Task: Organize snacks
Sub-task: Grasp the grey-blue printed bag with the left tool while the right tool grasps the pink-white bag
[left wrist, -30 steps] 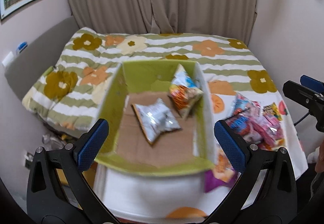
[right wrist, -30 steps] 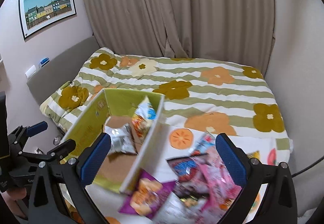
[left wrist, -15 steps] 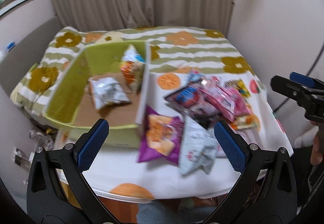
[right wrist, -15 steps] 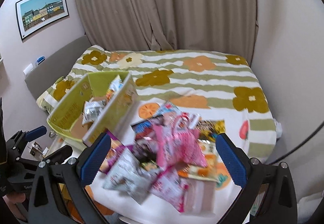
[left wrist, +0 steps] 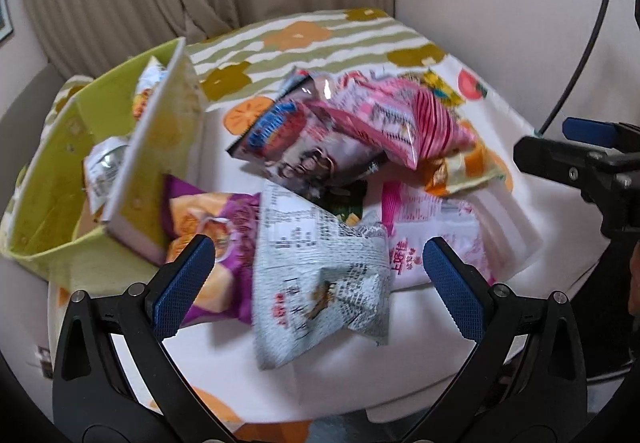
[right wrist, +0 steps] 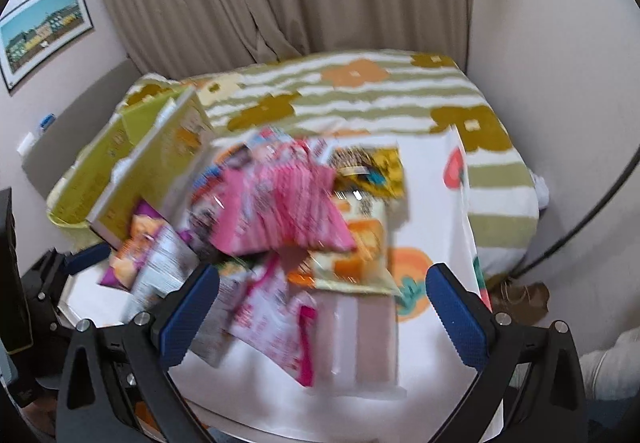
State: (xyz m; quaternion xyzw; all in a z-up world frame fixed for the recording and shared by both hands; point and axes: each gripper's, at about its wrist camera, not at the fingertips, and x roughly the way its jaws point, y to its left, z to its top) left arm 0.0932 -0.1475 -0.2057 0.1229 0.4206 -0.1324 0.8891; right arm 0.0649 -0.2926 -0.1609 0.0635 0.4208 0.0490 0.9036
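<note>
the left tongs (left wrist: 318, 281) stand spread wide with nothing between their blue pads, hanging just above a grey-white snack bag (left wrist: 320, 275) at the near edge of the heap. the right tongs (right wrist: 322, 309) are spread just as wide and grip nothing, poised over a pale pink-and-white packet (right wrist: 276, 323) and a flat clear-wrapped pack (right wrist: 368, 343). the snacks lie in a loose pile on the white surface (left wrist: 224, 371) with orange fruit prints, all of them to the right of the green cardboard box (left wrist: 52, 179). a purple chip bag (left wrist: 212, 219) touches the box's right wall, with the grey-white bag overlapping its right side. further from the box, a dark bag with red and blue print (left wrist: 296, 151) sits under a pink striped bag (left wrist: 400, 119), and a yellow-orange bag (left wrist: 468, 167) lies beyond that. inside the box, a silver packet (left wrist: 104, 167) lies on its floor and another orange-and-white bag (left wrist: 150, 83) leans at its far end. behind the box is a bed with a green-striped flowered cover (right wrist: 360, 91). both views are blurred, so the print on the bags cannot be read.
</note>
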